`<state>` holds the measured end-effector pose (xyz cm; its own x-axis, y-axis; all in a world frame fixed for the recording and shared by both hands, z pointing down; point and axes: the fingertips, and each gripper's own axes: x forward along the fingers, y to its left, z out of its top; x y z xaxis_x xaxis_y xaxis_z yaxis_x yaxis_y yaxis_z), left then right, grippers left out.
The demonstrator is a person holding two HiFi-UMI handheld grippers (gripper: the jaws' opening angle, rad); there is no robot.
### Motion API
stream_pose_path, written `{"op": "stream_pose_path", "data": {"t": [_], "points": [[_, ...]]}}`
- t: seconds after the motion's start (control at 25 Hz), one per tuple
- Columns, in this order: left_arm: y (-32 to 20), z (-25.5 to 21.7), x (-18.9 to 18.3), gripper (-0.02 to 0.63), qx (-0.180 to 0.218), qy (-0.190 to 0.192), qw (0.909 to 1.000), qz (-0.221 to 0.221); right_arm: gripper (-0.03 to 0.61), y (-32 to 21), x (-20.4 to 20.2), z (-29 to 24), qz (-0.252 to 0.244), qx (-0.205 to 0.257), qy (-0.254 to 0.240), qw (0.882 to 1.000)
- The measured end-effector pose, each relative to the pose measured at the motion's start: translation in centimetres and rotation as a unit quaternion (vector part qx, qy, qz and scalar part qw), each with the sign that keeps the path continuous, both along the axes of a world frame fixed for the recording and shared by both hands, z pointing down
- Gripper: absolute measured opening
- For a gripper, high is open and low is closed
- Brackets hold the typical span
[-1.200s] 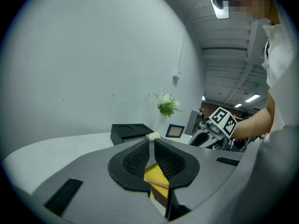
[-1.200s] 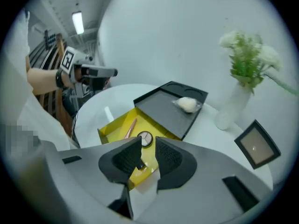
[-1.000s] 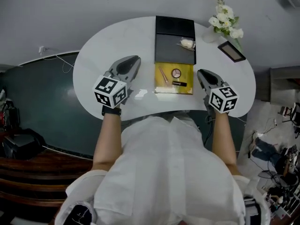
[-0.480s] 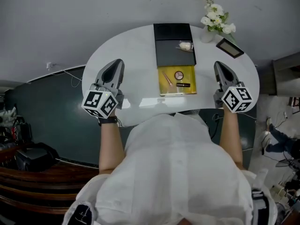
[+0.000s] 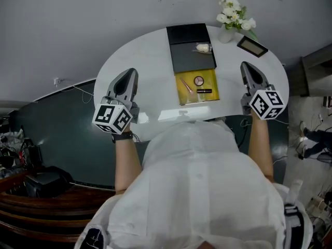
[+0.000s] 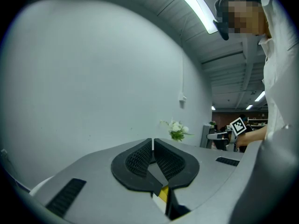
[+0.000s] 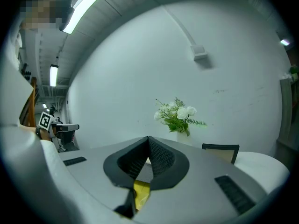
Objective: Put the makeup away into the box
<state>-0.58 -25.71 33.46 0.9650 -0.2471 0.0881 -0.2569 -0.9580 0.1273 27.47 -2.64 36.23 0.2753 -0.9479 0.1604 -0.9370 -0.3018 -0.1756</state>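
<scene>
1. Since a second ago both grippers have drawn away from the yellow tray (image 5: 212, 79) and swung outward; they now point across the counter (image 5: 150, 51), side by side.
2. The left gripper (image 5: 129, 74) has its jaws together with nothing between them.
3. The right gripper (image 5: 247, 66) likewise has its jaws pressed together, empty.
4. The makeup lies on the yellow tray between the two grippers, well apart from both and nearer the right one: a round compact (image 5: 198, 80), a lipstick (image 5: 204, 91) and a slim brush (image 5: 187, 85).
5. The black box (image 5: 193, 61) stands open just beyond the tray, touching its far edge, with a small white object (image 5: 202, 47) inside.
6. A vase of white flowers (image 5: 231, 14) and a dark framed item (image 5: 252, 46) stand at the counter's far right, beyond the right gripper.
</scene>
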Motion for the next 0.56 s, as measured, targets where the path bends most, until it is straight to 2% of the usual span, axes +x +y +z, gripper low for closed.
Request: {"op": "stream_pose_path", "data": {"t": [0.56], "points": [[0.8, 0.6, 1.1, 0.025, 0.003, -0.017, 0.9994, 0.029, 0.009, -0.2, -0.4, 0.9, -0.011, -0.012, 0.0, 1.0]]}}
